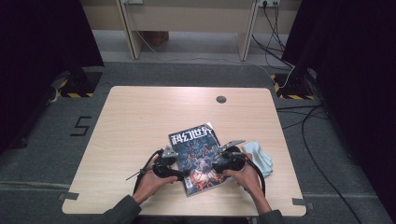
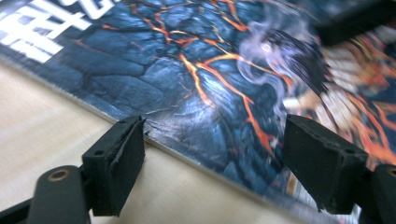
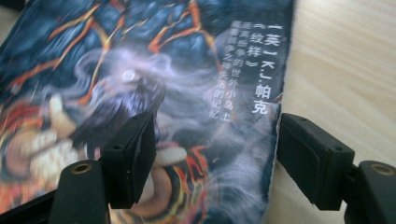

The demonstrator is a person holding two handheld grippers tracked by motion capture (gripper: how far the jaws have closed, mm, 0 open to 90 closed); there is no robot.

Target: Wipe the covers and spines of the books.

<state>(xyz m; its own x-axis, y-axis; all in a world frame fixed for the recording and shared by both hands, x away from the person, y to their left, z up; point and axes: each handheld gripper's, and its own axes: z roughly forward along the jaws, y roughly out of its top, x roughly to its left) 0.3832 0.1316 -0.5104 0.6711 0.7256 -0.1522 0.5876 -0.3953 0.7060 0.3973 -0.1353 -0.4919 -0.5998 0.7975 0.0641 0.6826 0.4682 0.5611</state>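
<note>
We see a pale wooden rectangular surface (image 1: 140, 121) with rounded corners and a small round grey cable port (image 1: 221, 99) near its far edge. It stands on grey carpeted floor (image 1: 42, 154), where a black numeral "5" (image 1: 81, 126) is marked to the left. Black curtains (image 1: 42, 32) hang at both sides of the room. Beyond the surface stands a light wooden piece of furniture (image 1: 187, 23), and black and white cables (image 1: 280, 51) trail across the floor at the right, past yellow-and-black striped tape (image 1: 292, 95).

On the near half of the surface lies a closed glossy magazine (image 1: 196, 156) with a dark blue cover veined with orange cracks and white title characters, turned at a slant. Just beside its right edge rests a folded pale blue-green cloth (image 1: 260, 156).

The left claw (image 2: 212, 161) hovers over the magazine's near-left edge, its black jaws standing wide: one over bare wood, the other over the cover, neither pressing on it. The right claw (image 3: 215, 158) is likewise wide, one jaw over the cover art, the other over the wood past the magazine's right edge, so that edge sits between them ungripped. In the high view we see a hand behind each claw, coming in from the near side with dark sleeves.
</note>
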